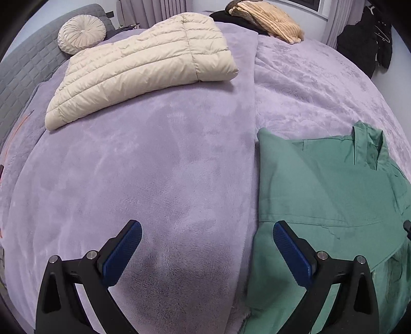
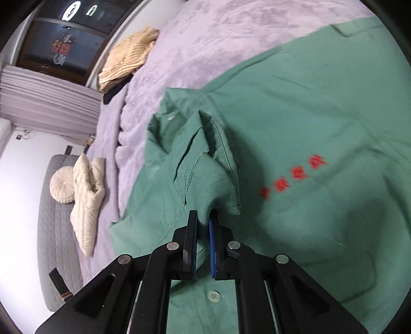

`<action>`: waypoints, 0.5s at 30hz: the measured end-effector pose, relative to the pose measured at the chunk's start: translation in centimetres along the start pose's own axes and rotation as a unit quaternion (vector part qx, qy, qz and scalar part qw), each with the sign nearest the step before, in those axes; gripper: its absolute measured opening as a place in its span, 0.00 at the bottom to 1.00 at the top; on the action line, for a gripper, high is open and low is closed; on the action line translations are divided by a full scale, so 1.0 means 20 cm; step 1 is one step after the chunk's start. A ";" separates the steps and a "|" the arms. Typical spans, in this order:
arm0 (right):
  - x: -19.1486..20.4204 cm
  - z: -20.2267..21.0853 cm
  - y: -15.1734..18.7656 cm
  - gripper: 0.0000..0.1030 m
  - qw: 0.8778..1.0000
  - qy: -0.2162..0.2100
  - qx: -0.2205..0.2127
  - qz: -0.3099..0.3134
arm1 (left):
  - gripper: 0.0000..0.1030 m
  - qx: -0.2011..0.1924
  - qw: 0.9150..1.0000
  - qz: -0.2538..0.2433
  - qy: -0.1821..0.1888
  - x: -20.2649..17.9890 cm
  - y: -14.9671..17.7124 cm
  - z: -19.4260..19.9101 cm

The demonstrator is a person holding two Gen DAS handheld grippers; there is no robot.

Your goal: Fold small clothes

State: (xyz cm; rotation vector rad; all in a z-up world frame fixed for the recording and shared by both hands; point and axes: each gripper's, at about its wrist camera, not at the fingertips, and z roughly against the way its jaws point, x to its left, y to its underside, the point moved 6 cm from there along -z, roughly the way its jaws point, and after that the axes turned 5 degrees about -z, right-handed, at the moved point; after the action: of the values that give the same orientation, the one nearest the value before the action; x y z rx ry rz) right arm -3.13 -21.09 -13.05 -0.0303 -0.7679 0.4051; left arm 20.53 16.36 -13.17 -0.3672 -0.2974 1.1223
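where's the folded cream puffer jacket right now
In the left wrist view the puffer jacket lies folded on the purple bedspread, upper left, beside the round cushion and well beyond the green shirt.

Spread on a blanket-covered bed (image 1: 159,159): shirt (image 1: 321,185) near right, part-folded, its left edge along the blanket's seam. Between the right gripper's (image 2: 203,218) closed fingers, a fold of the shirt, lifted above the rest of the garment; just near of the gripper, a button (image 2: 213,296). Wide apart over bare blanket left of the shirt, the left gripper (image 1: 206,228), its right finger (image 1: 292,254) possibly overlapping the shirt's edge. Far left, a folded puffer jacket (image 1: 143,64); beside it at the headboard (image 1: 23,66), a round cushion (image 1: 81,34). Far right, heaped at the bed's far edge, a ribbed garment (image 1: 272,20) over a second piece (image 1: 231,18).
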 end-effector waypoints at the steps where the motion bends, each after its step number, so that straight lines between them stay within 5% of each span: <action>1: -0.05 0.00 0.01 0.08 1.000 0.006 0.007 -0.006 | 0.99 0.003 1.000 -0.003 -0.001 -0.01 0.00 -0.02; 10: -0.20 -0.02 0.04 0.09 0.998 0.065 0.023 -0.002 | 0.99 -0.016 0.999 -0.045 -0.020 -0.20 -0.09 -0.11; 15: -0.24 0.04 0.05 0.16 0.997 0.078 0.028 -0.010 | 0.99 0.037 0.995 -0.084 -0.046 -0.24 0.01 -0.30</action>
State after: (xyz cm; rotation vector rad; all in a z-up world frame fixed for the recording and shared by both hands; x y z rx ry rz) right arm -7.19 -22.09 -15.83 -0.0008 -0.6023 0.4008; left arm 20.86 11.17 -18.94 -0.2206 -0.3595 0.9839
